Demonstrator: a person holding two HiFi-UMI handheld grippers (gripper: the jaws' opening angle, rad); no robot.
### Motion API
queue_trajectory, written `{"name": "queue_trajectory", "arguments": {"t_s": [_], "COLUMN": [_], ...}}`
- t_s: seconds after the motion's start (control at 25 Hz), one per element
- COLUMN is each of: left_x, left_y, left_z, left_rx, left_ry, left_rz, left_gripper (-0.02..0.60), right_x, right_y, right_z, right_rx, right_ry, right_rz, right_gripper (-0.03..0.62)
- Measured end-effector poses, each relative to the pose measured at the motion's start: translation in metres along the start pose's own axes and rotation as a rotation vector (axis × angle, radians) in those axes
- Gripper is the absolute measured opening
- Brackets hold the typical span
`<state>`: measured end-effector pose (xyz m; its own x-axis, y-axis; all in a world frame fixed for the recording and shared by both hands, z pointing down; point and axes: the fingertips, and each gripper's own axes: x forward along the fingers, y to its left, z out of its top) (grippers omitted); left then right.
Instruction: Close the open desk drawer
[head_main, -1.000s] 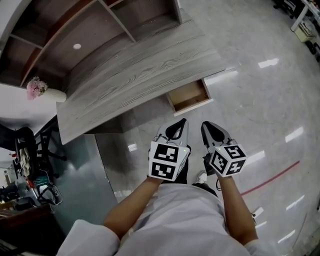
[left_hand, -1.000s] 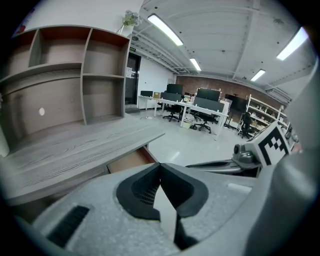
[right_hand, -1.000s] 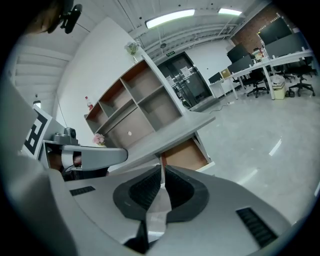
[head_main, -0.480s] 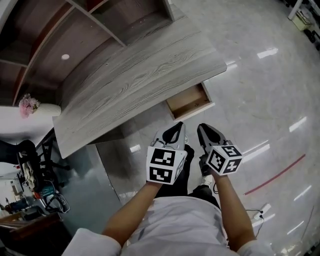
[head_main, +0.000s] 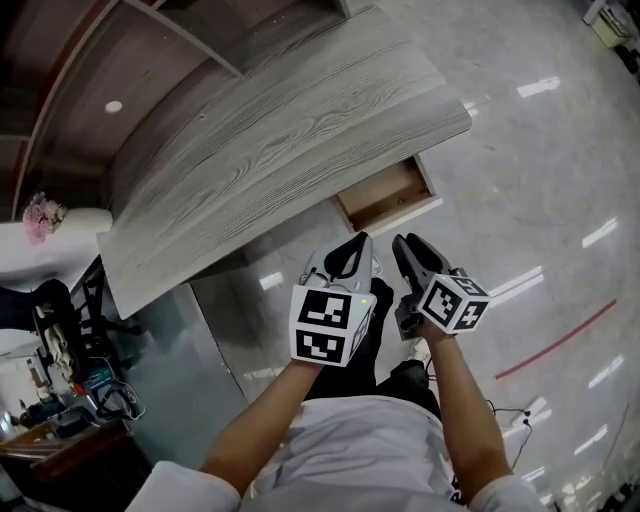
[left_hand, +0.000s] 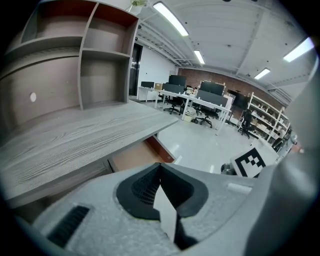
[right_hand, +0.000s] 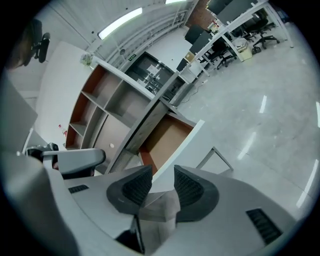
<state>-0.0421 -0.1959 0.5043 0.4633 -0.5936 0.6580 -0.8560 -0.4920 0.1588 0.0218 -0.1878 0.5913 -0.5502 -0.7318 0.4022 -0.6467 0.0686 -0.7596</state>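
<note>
Head view: a person in a white top stands over a grey wood-grain tabletop (head_main: 280, 130), holding both grippers out side by side above the glossy floor (head_main: 540, 180). They stop short of the open desk drawer (head_main: 385, 195). The drawer juts from under the tabletop's right end on the near side, its brown inside showing. The left gripper (head_main: 352, 252) is clenched, and the left gripper view shows its jaws pressed together on nothing. The right gripper (head_main: 410, 252), just beside it, is released, its jaws opening with nothing between them. In the right gripper view the white drawer front (right_hand: 186, 145) lies beyond the gap, apart from the pads. Wooden shelving (head_main: 150, 50) rises along the tabletop's far side.
</note>
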Motion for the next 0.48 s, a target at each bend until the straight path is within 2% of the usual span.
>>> {"name": "queue_trajectory", "arguments": {"t_s": [0.12, 0.28, 0.48], "left_x": [0.006, 0.013, 0.018], "left_y": [0.006, 0.011, 0.019], "left_z": [-0.003, -0.006, -0.004], "left_rx": [0.000, -0.006, -0.002], "left_ry": [0.010, 0.018, 0.025], "left_rz": [0.000, -0.008, -0.010], "left_gripper": [0.003, 0.003, 0.002], "right_x": [0.009, 0.025, 0.044], "right_y": [-0.008, -0.018, -0.026], "right_z": [0.000, -0.003, -0.002], "right_rx": [0.089, 0.296, 0.434], "right_ry": [-0.018, -0.044, -0.077], "right_rz": [0.019, 0.079, 0.113], "right_gripper": [0.137, 0.217, 0.242]}}
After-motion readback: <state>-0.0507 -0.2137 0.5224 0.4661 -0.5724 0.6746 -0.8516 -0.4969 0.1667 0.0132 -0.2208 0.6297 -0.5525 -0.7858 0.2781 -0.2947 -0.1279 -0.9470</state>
